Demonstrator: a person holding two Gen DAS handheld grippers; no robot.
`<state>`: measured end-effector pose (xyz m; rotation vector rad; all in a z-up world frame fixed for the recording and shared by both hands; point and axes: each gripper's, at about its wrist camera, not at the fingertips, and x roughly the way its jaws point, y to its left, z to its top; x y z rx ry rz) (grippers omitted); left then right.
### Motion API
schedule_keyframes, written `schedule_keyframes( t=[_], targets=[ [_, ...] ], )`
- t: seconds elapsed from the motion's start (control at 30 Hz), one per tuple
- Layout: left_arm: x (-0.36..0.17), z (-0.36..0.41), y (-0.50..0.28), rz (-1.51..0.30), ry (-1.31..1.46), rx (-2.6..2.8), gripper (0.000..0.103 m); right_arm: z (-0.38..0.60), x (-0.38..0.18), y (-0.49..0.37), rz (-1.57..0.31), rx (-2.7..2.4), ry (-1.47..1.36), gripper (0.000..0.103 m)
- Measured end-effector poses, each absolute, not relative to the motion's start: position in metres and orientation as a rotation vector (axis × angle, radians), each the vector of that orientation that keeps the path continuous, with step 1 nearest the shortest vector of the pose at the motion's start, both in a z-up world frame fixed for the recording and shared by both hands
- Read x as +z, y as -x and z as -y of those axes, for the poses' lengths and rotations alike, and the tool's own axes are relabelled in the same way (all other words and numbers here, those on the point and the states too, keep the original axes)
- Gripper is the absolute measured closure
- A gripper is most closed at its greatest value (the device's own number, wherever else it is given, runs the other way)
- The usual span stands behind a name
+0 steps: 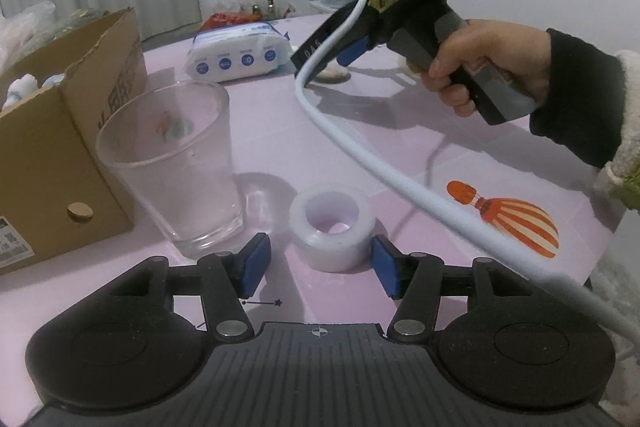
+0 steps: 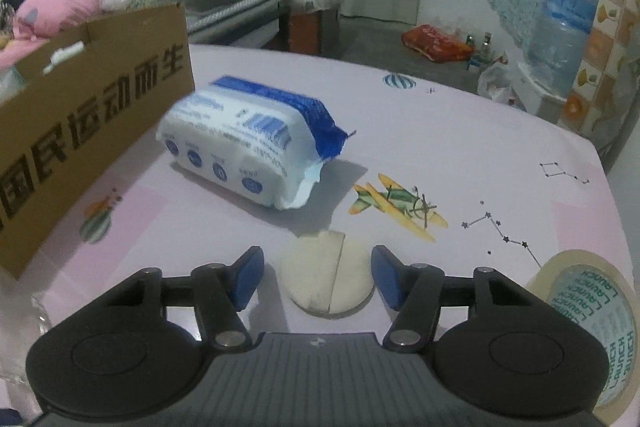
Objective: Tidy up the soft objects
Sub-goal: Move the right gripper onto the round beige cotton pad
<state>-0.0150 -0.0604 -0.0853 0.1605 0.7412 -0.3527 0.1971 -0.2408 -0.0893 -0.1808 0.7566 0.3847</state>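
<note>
Soft objects still out on the pink table (image 2: 460, 131) are two: a round cream pad (image 2: 328, 277), split by a seam, lying flat just ahead of the right gripper (image 2: 318, 277), and a blue-and-white tissue pack (image 2: 244, 143) farther on, beside the cardboard box (image 2: 92, 107); the step in hand looks like picking up the pad, since the right gripper's jaws stand spread to either side of it, empty; the next move likely calls for lowering until the fingers straddle its thin edge, then closing gently. The left gripper (image 1: 318, 269) is likewise spread and empty, with a white tape roll (image 1: 332, 227) between its tips; a clear glass (image 1: 172, 167) stands beside it, apparently empty; the box holds some white bundles (image 1: 22, 89), hard to identify. A second tape roll (image 2: 588, 327) sits at the right edge.
</note>
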Motion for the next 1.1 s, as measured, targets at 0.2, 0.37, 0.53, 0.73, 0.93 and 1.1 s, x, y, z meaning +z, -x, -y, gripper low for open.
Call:
schedule_keyframes(
  t=[0.2, 0.37, 0.53, 0.73, 0.93, 1.1],
  targets=[
    [-0.086, 0.057, 0.015, -0.736, -0.165, -0.350, 0.038, 0.245, -0.088, -0.189, -0.756, 0.400, 0.195, 0.046],
    [-0.087, 0.058, 0.019, -0.733, -0.170, -0.350, 0.022, 0.253, -0.085, -0.172, -0.776, 0.429, 0.191, 0.047],
    [-0.088, 0.058, 0.023, -0.717, -0.177, -0.338, 0.008, 0.267, -0.083, -0.141, -0.811, 0.485, 0.154, 0.047],
    [-0.085, 0.061, 0.035, -0.668, -0.211, -0.344, 0.008, 0.276, -0.077, -0.107, -0.831, 0.573, 0.109, 0.047],
    [-0.079, 0.066, 0.036, -0.659, -0.200, -0.372, 0.008, 0.280, -0.065, -0.093, -0.788, 0.658, 0.045, 0.047],
    [-0.081, 0.079, 0.027, -0.648, -0.224, -0.385, 0.022, 0.271, -0.057, -0.105, -0.690, 0.588, 0.130, 0.047]
  ],
)
